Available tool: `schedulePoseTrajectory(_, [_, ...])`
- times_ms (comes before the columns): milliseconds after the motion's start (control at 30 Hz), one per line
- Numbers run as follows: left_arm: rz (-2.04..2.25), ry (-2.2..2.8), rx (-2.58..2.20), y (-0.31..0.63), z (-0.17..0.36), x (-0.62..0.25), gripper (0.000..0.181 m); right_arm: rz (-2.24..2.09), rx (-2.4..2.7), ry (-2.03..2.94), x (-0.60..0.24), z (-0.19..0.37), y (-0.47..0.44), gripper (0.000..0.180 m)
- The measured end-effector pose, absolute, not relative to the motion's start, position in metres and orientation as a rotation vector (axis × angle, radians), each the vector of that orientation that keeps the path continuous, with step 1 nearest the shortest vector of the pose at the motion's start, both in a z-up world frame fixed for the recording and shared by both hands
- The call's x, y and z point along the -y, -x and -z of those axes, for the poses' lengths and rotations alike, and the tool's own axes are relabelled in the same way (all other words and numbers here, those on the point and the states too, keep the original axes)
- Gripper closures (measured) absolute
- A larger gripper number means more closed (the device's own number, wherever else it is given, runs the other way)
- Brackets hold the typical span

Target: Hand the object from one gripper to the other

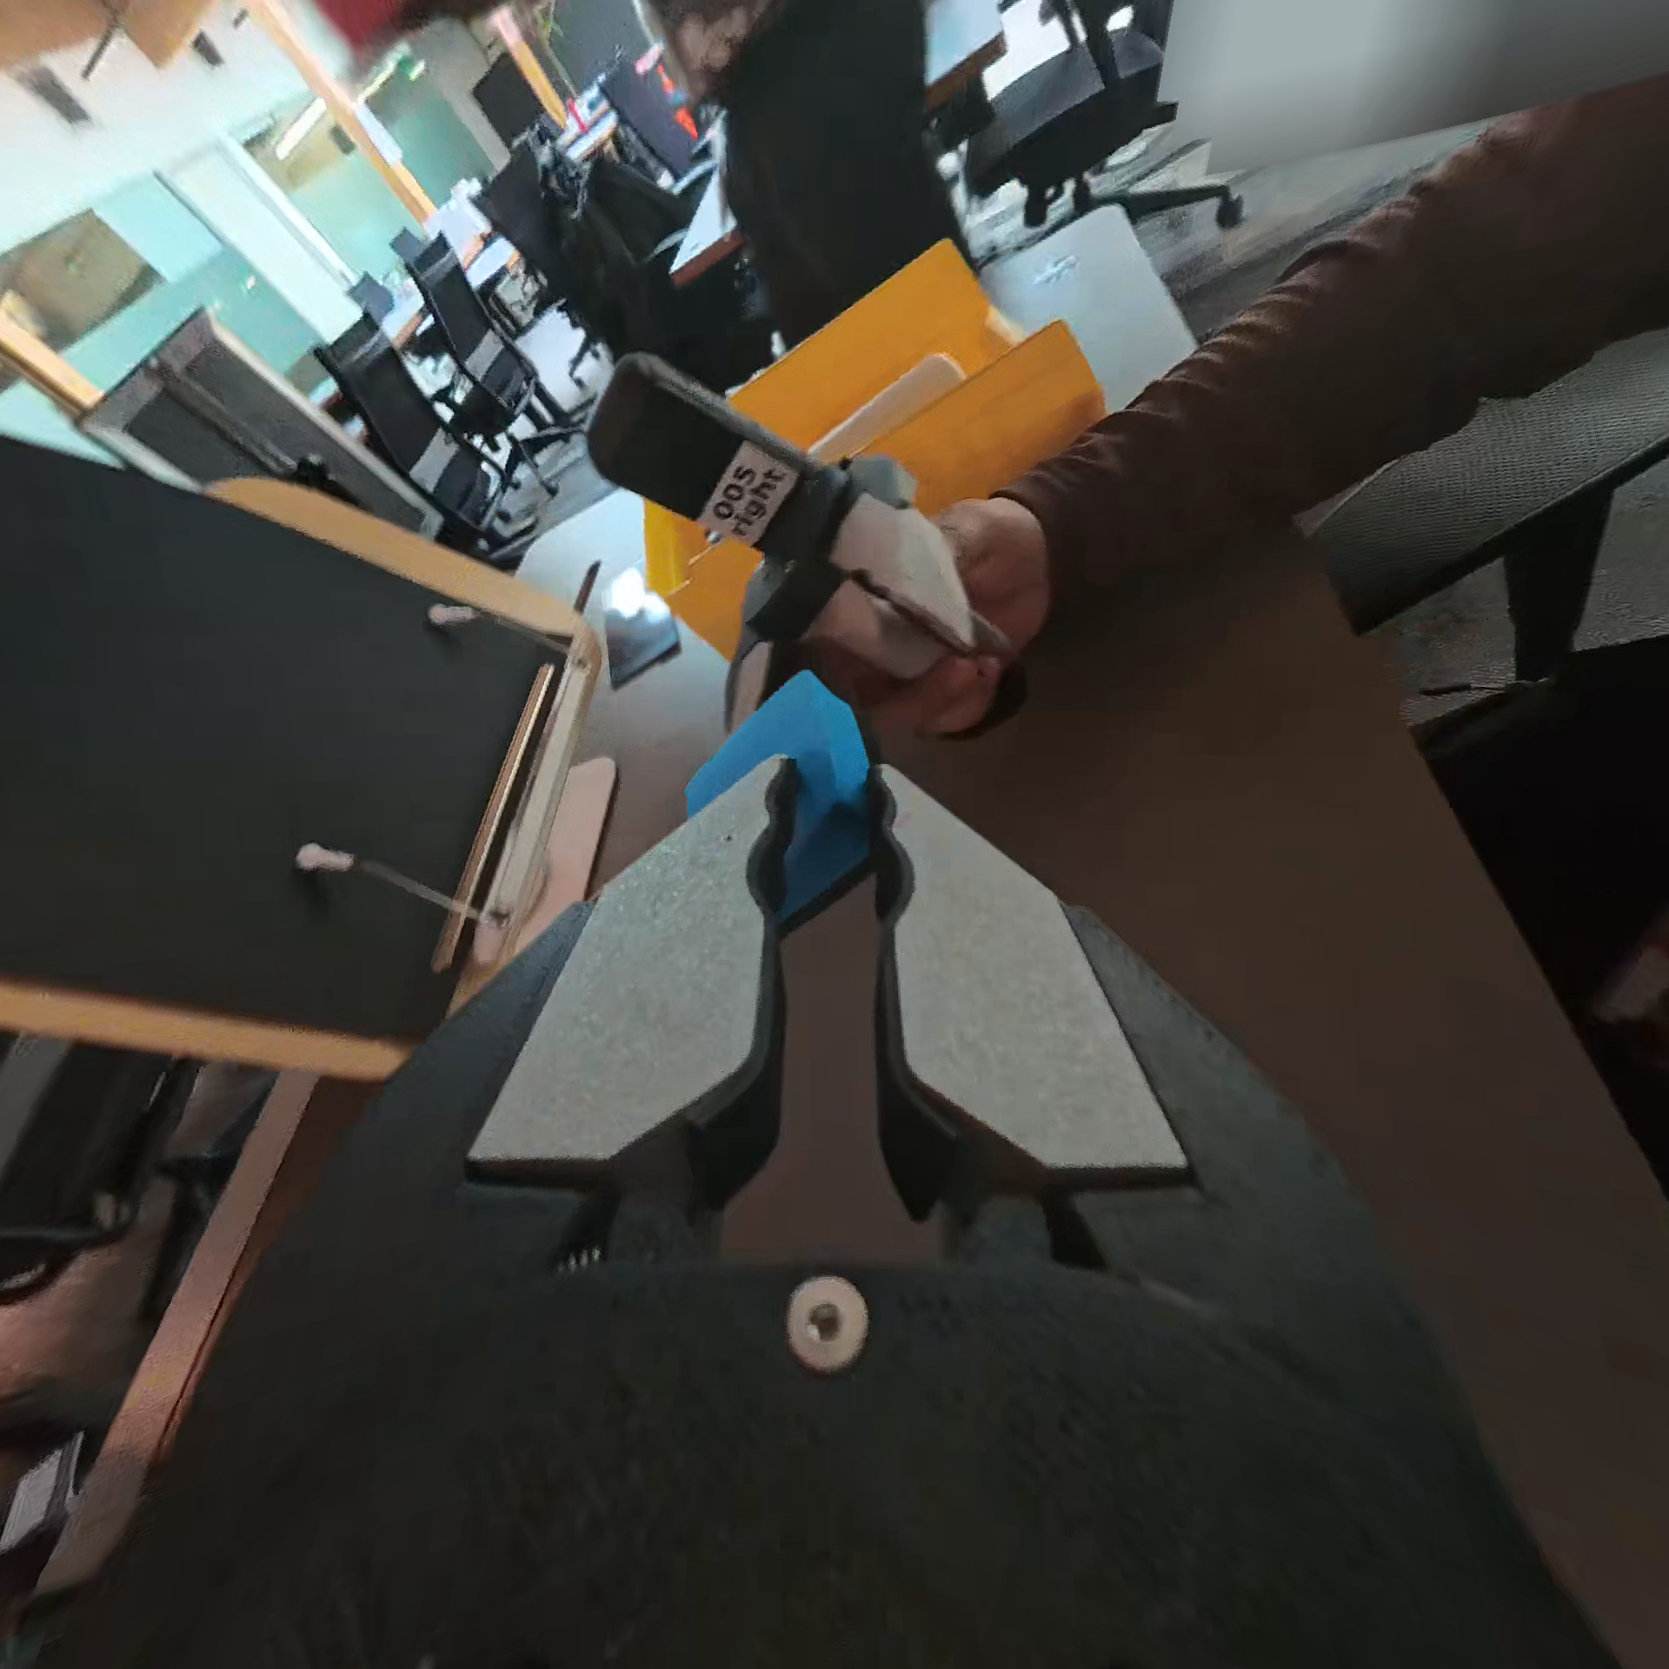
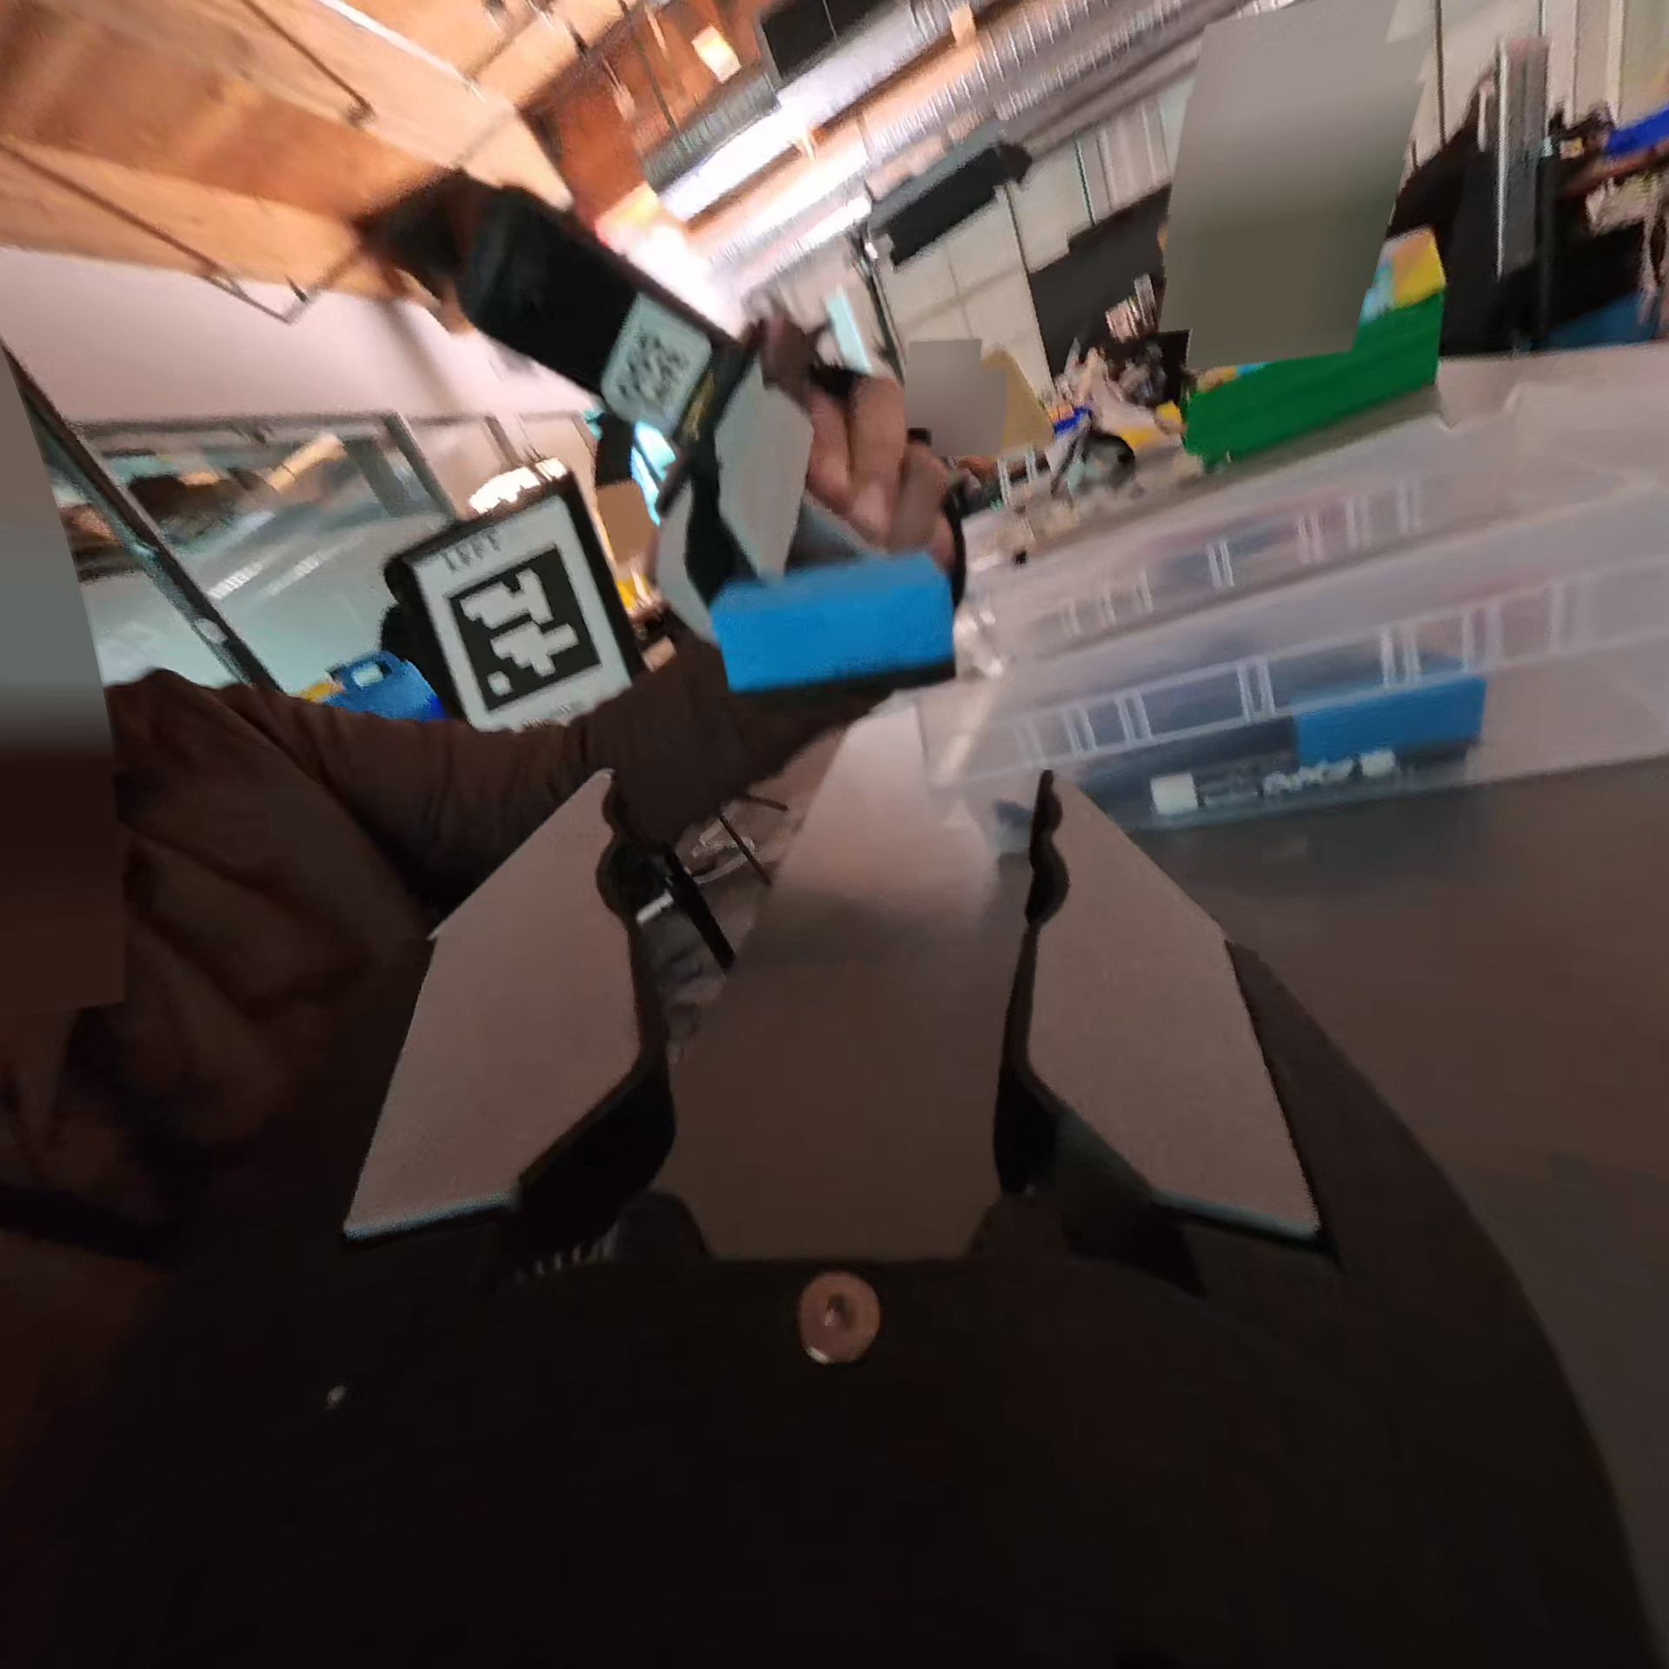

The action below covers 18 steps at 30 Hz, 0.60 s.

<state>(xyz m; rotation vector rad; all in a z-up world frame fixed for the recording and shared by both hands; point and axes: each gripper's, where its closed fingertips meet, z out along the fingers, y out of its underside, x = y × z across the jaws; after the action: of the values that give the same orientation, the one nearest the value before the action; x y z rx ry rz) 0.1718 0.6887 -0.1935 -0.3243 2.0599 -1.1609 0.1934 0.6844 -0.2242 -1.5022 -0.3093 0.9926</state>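
Note:
My left gripper (image 1: 829,799) is shut on a blue block (image 1: 808,745), held at its near end above the brown table (image 1: 1174,948). The right gripper (image 1: 786,587), in a hand with a brown sleeve, hangs just beyond and above the block without touching it. In the right wrist view my right gripper (image 2: 826,813) is open and empty, with a wide gap between its fingers. Ahead and higher up, the left gripper (image 2: 736,533) holds the blue block (image 2: 835,623) level. The view is blurred.
Yellow bins (image 1: 912,379) stand behind the right gripper. A black panel with a wooden rim (image 1: 226,722) rises at the left. Clear plastic organiser boxes (image 2: 1264,632) lie on the table at the right, with a green crate (image 2: 1310,388) behind. A black-and-white marker tag (image 2: 519,623) shows by the sleeve. About 5 cm separates my left fingertips from my right.

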Motion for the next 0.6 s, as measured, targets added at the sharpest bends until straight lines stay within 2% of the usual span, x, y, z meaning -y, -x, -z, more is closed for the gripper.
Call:
schedulePoseTrajectory(133, [1.174, 0.294, -2.039, -0.181, 0.197, -0.659, 0.169, -0.965, 0.343, 1.449, -0.67, 0.21, -0.198, 0.098])
schedulePoseTrajectory(233, [1.239, 0.304, -2.031, -0.189, 0.195, -0.646, 0.169, -0.881, 0.389, 1.466, -0.663, 0.209, -0.204, 0.111])
schedulePoseTrajectory(300, [1.253, 0.31, -2.021, -0.196, 0.194, -0.641, 0.168, -0.882, 0.378, 1.433, -0.657, 0.201, -0.21, 0.128])
schedulePoseTrajectory(467, [1.231, 0.289, -1.998, -0.213, 0.193, -0.635, 0.169, -0.907, 0.335, 1.46, -0.652, 0.199, -0.226, 0.129])
schedulePoseTrajectory(533, [1.234, 0.272, -1.999, -0.218, 0.194, -0.633, 0.169, -0.898, 0.303, 1.468, -0.652, 0.201, -0.232, 0.117])
schedulePoseTrajectory(567, [1.239, 0.263, -1.998, -0.22, 0.194, -0.632, 0.169, -0.908, 0.293, 1.465, -0.652, 0.201, -0.234, 0.117])
schedulePoseTrajectory(600, [1.24, 0.255, -1.993, -0.222, 0.193, -0.632, 0.169, -0.932, 0.307, 1.452, -0.65, 0.2, -0.234, 0.127])
